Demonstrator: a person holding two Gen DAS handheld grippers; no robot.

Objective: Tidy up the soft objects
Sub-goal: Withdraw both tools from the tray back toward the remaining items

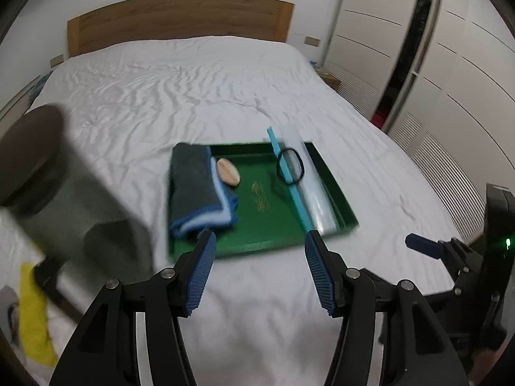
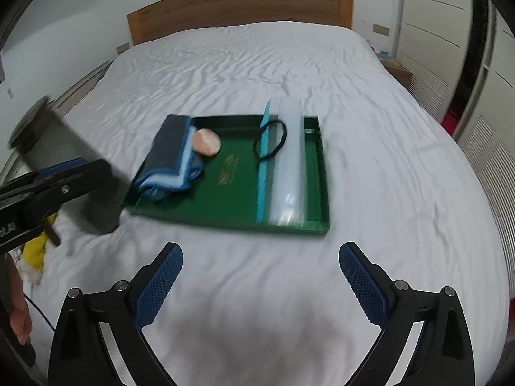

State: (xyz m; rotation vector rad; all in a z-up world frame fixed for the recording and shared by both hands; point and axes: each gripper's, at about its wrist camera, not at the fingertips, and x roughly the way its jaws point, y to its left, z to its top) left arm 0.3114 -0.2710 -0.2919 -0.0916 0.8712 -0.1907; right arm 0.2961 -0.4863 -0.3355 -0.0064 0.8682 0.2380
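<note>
Two tongs in view, both released, nothing between the pads. Left tongs [image 1: 259,241] hang over the white bed [image 1: 180,96], tips at the near edge of the green tray [image 1: 257,246], jaws part spread. Right tongs [image 2: 260,252] spread wide over bare sheet, short of the tray [image 2: 225,222].

Tray lies flat on the bed, mid-mattress. Inside it:
- folded dark cloth with blue trim [image 1: 196,189], left end, overhanging the tray's left rim
- small pale oval pad [image 1: 228,171], touching the cloth's right edge
- clear plastic bag with a blue zip strip [image 1: 309,186], along the right side
- black hair tie [image 1: 290,166], on top of the bag's strip

Grey cylinder with a dark cap [image 1: 48,173] is heavily blurred at far left, near the tray; can't tell what it is. Yellow cloth [image 1: 33,315] on the bed, bottom left. Wooden headboard [image 1: 180,16] at the far end, white wardrobe [image 1: 418,48] to the right.
</note>
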